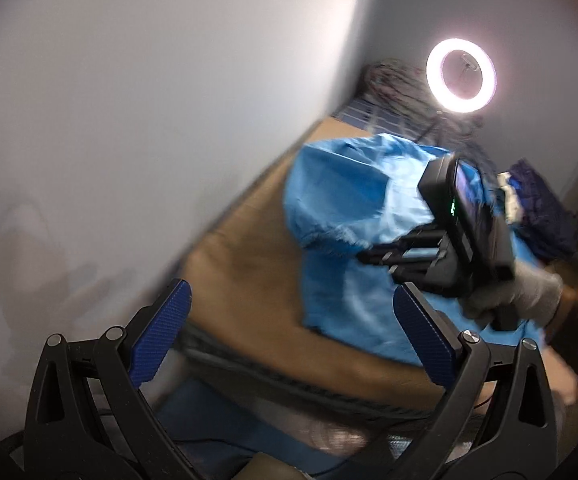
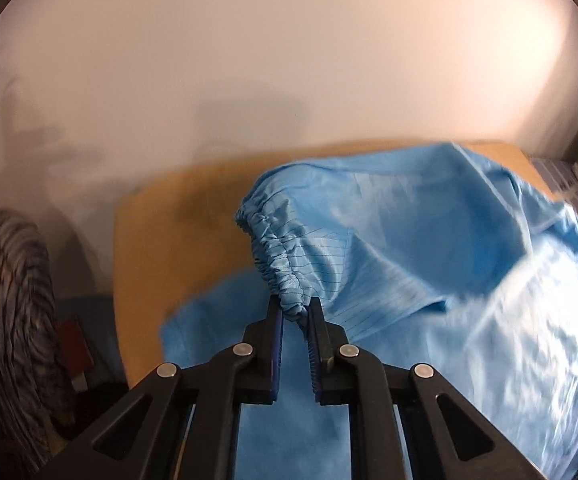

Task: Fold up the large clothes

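A large light-blue garment (image 1: 341, 200) lies crumpled on a brown tabletop (image 1: 249, 248). My left gripper (image 1: 292, 286) hangs open above the table's near end, nothing between its blue pads (image 1: 161, 332), short of the garment's edge. In the right wrist view my right gripper (image 2: 295, 303) is shut on the garment's gathered elastic cuff (image 2: 277, 248), lifting it off the rest of the blue garment (image 2: 449, 260). The left wrist view shows the right gripper (image 1: 369, 258) from the side, over the cloth, held by a gloved hand (image 1: 521, 296).
A white wall (image 1: 149, 100) runs along the table's far side. A lit ring light (image 1: 461, 76) stands at the far end beside patterned fabric (image 1: 393, 84). Dark clothes (image 1: 541, 208) are heaped at the right. A striped cloth bundle (image 2: 13, 300) sits off the table's left end.
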The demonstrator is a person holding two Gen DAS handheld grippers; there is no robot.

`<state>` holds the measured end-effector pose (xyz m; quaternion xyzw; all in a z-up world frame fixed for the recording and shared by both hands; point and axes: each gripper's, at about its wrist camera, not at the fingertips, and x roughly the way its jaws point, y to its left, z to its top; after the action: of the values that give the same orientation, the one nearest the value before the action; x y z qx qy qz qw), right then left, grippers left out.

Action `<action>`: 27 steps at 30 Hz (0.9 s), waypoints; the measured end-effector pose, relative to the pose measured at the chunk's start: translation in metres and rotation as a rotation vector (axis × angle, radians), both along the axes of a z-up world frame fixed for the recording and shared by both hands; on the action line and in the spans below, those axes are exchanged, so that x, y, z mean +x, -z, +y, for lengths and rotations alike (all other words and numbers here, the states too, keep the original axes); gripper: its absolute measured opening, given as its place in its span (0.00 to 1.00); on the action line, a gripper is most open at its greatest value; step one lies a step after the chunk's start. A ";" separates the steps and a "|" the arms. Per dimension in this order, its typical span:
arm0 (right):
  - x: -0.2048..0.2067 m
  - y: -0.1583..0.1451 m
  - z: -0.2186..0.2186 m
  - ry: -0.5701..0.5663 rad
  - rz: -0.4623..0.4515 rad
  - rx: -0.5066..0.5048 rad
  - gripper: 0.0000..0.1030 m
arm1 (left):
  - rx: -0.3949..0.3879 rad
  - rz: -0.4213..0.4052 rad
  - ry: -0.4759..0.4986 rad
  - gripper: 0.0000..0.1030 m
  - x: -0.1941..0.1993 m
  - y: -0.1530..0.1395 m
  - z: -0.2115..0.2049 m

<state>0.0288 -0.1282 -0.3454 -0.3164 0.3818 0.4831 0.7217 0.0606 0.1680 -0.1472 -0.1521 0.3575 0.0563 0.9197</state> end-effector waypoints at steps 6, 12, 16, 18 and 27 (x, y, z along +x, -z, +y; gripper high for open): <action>-0.001 0.030 -0.010 0.008 0.030 -0.004 0.09 | -0.209 0.087 0.028 0.85 0.071 0.041 0.005; -0.006 0.037 -0.024 0.029 0.088 0.077 0.10 | -0.310 0.184 -0.012 0.84 0.134 0.096 0.018; -0.007 0.036 -0.033 0.025 0.118 0.101 0.12 | -0.364 0.216 -0.016 0.63 0.163 0.117 0.021; -0.011 0.035 -0.033 0.023 0.128 0.100 0.19 | -0.345 0.243 -0.005 0.31 0.176 0.124 0.018; 0.045 0.004 -0.083 0.232 0.195 0.274 0.20 | -0.260 0.134 0.005 0.04 0.172 0.097 0.026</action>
<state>0.0743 -0.2113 -0.3495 -0.1208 0.4143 0.4725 0.7684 0.2330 0.1937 -0.2441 -0.2648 0.4227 0.0173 0.8665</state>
